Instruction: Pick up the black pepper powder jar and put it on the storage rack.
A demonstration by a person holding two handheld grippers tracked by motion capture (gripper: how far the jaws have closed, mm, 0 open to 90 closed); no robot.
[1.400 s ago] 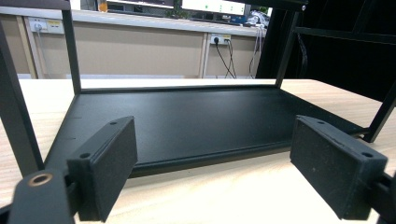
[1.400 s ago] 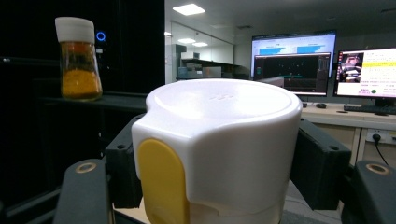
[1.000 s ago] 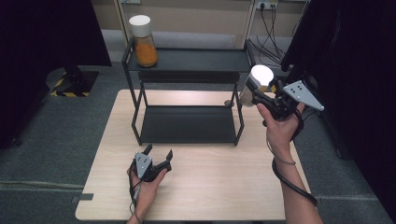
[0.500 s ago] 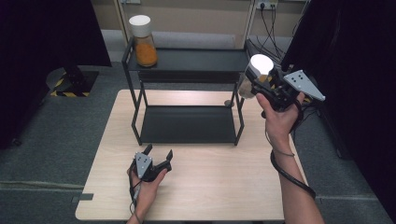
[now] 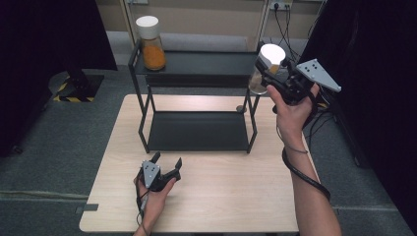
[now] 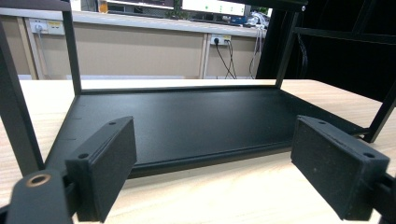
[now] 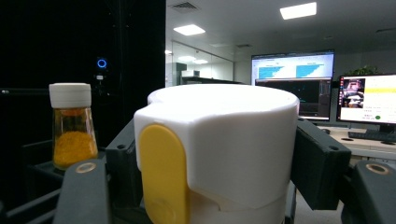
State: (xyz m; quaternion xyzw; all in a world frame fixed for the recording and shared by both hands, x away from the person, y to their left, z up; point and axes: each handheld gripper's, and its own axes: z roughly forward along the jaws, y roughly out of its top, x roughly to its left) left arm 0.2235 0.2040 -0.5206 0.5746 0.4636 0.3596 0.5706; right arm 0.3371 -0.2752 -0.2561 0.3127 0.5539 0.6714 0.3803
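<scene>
Left gripper [image 5: 166,167] idle on pale wooden table [image 5: 236,196], jaws wide, empty. Right gripper [image 5: 276,81] clamped on white-capped clear shaker jar [image 5: 264,66], at black two-tier metal rack [image 5: 196,64]'s right end. Best kept upright, lowered gently onto top shelf, well apart from orange-powder jar [image 5: 151,43].

A light wooden table [image 5: 221,206] stands on grey carpet [image 5: 59,147], and everything else sits around it: a beige wall panel [image 6: 140,51] with power sockets [image 6: 219,40] and black cables runs beyond its far edge, and black curtains [image 5: 44,34] hang to either side. Off its far left corner, yellow-and-black hazard tape [image 5: 66,91] marks the floor. Farther off, lit computer monitors [image 7: 369,100] glow on desks under rectangular ceiling lights [image 7: 299,10].
</scene>
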